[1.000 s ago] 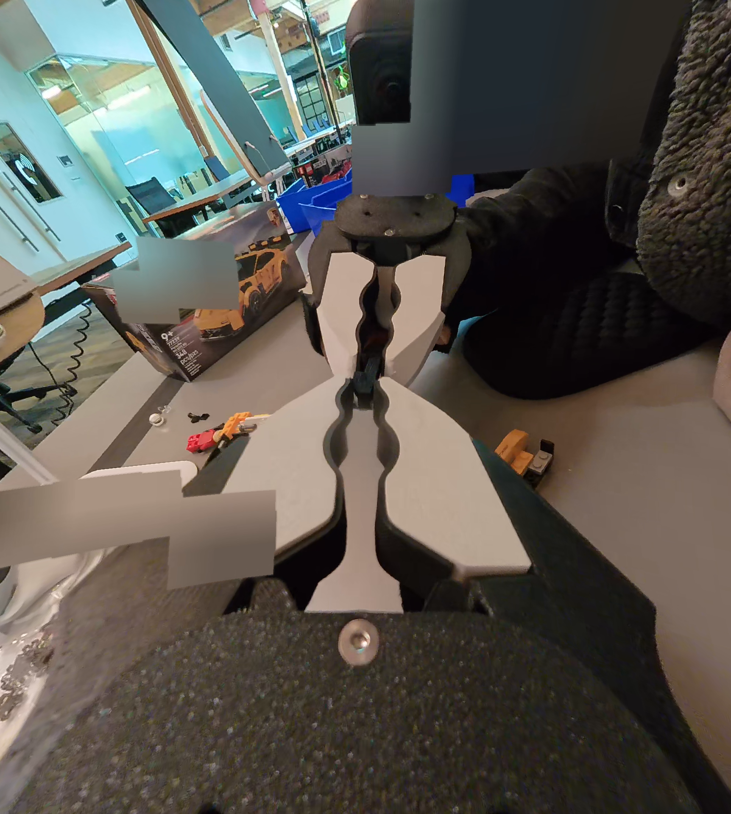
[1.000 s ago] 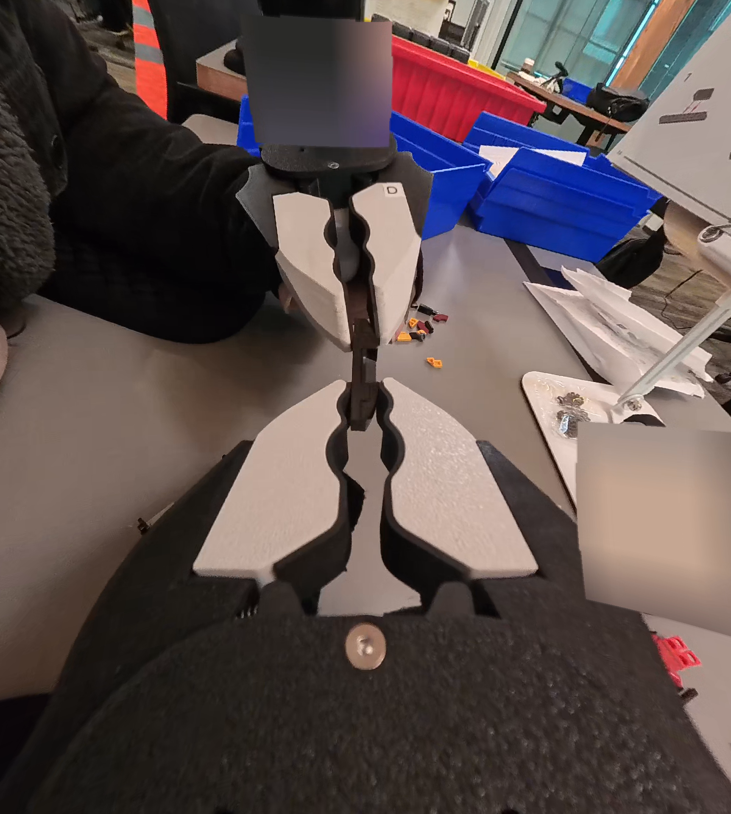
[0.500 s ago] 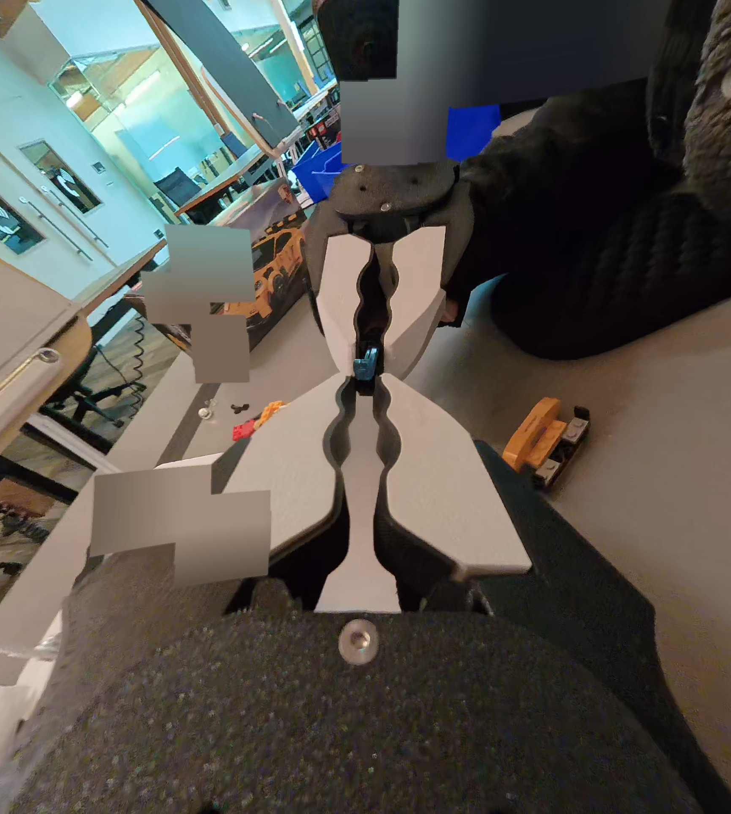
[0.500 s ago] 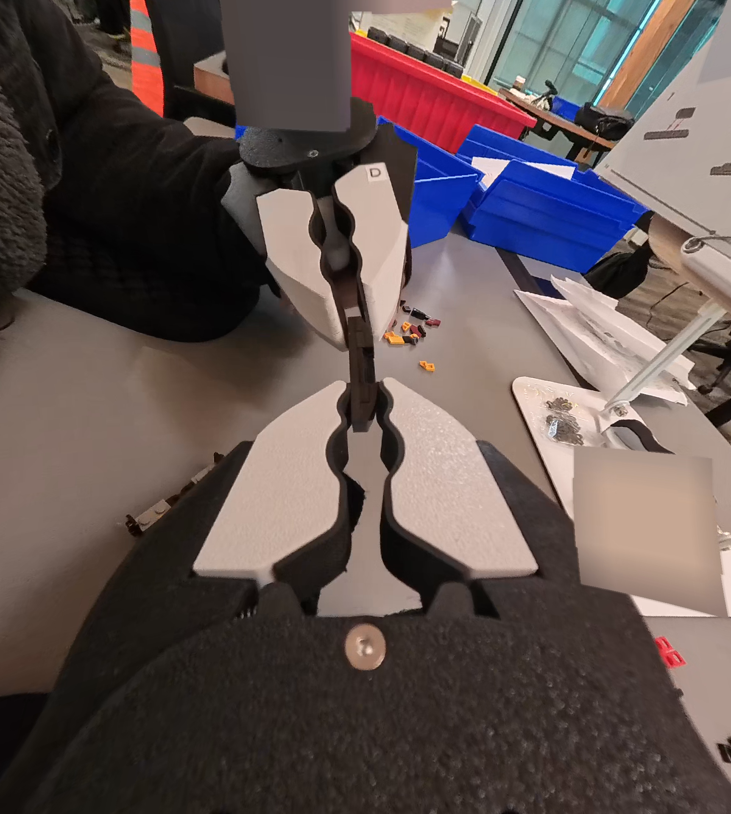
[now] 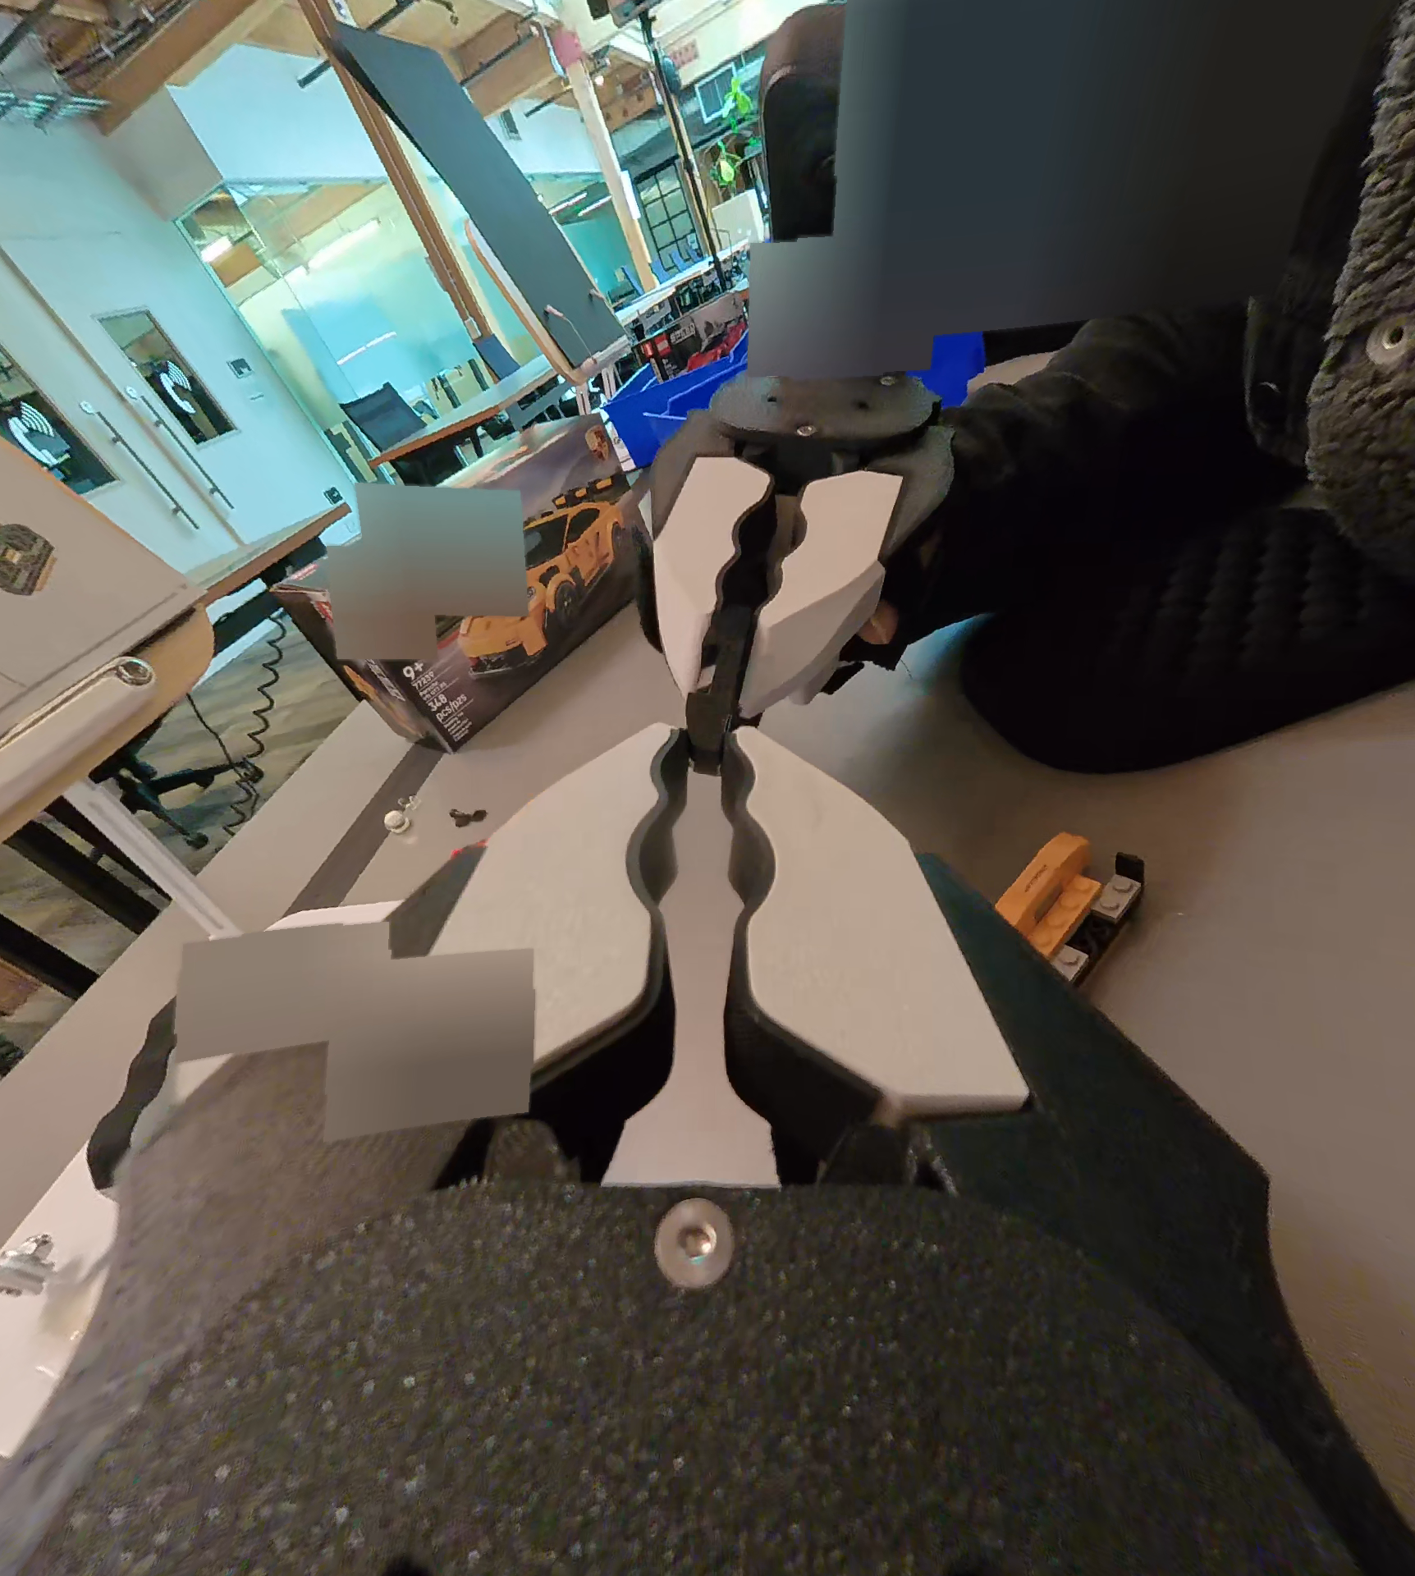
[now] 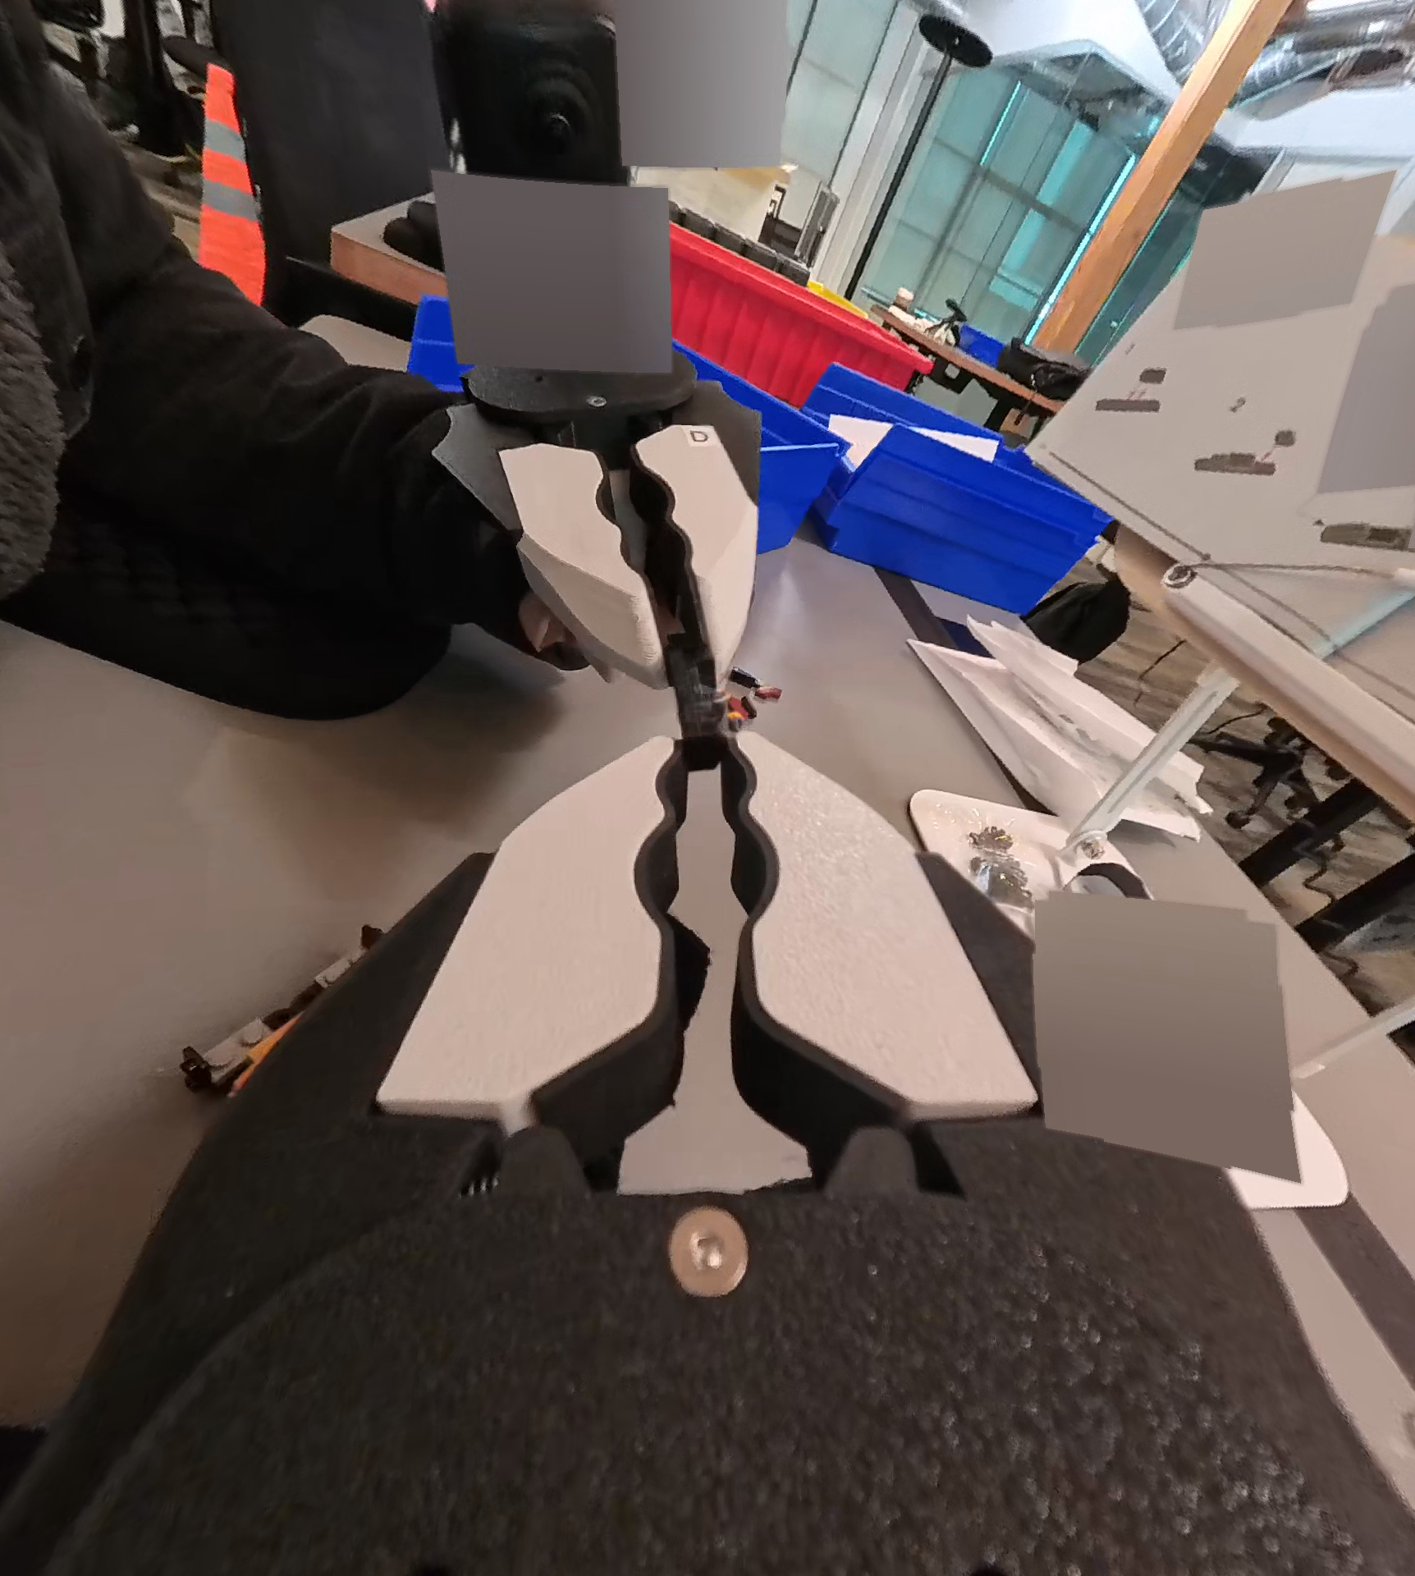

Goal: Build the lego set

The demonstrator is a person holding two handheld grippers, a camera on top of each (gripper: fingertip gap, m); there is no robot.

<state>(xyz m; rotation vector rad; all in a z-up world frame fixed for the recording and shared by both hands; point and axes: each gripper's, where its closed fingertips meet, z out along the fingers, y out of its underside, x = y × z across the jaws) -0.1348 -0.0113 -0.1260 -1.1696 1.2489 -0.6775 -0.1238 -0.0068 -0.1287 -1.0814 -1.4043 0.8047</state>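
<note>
My two grippers meet tip to tip above the grey table (image 5: 1284, 853). My left gripper (image 5: 704, 755) is shut on the end of a slim dark lego piece (image 5: 711, 716). The right gripper (image 5: 725, 682) faces it and is shut on the same piece's other end. In the right wrist view, my right gripper (image 6: 700, 755) grips the lower end of the dark piece (image 6: 695, 699), which runs up into the left gripper (image 6: 683, 657). I cannot tell whether it is one piece or two joined. An orange and black partial build (image 5: 1066, 904) lies on the table to the right, and also shows in the right wrist view (image 6: 261, 1045).
A lego box (image 5: 533, 597) stands at the far left, with small loose parts (image 5: 431, 819) before it. Blue bins (image 6: 943, 503) and a red bin (image 6: 772, 315) stand behind. An instruction sheet on a stand (image 6: 1241, 443), white bags (image 6: 1054, 725) and loose bricks (image 6: 755, 686) are on the right. A person's dark sleeves rest on the table. The tips of both grippers are at nearly the same place.
Both grippers stay shut and tip to tip, but have tilted against each other. The small blue part seen between the tips earlier no longer shows.
</note>
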